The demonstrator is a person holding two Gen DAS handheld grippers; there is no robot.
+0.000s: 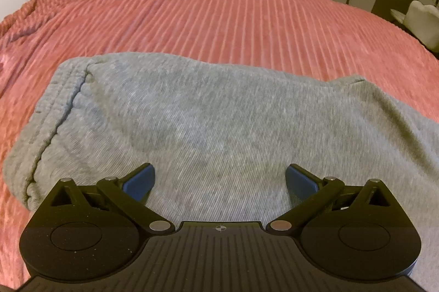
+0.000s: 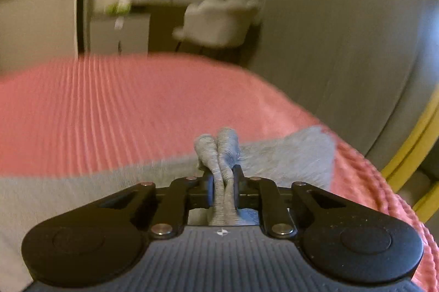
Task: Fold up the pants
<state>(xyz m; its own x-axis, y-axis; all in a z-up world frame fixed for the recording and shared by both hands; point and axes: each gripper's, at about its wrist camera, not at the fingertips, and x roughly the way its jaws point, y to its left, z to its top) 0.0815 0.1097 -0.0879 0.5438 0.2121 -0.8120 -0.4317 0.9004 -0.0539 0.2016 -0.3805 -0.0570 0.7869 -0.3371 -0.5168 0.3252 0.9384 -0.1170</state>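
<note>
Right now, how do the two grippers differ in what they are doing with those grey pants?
The left gripper is wide open with nothing between its blue pads; the right gripper is shut on a bunched fold of the grey pants. The left one is over a flat stretch of the pants, while the right one pinches gathered ribbed cloth. Both are over the same pink bedspread.

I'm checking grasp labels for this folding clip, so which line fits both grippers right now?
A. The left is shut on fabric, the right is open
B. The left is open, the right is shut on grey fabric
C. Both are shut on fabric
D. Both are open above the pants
B: the left gripper has its blue pads spread wide over the grey sweatpants, while the right gripper pinches a bunched ribbed edge of them.
</note>
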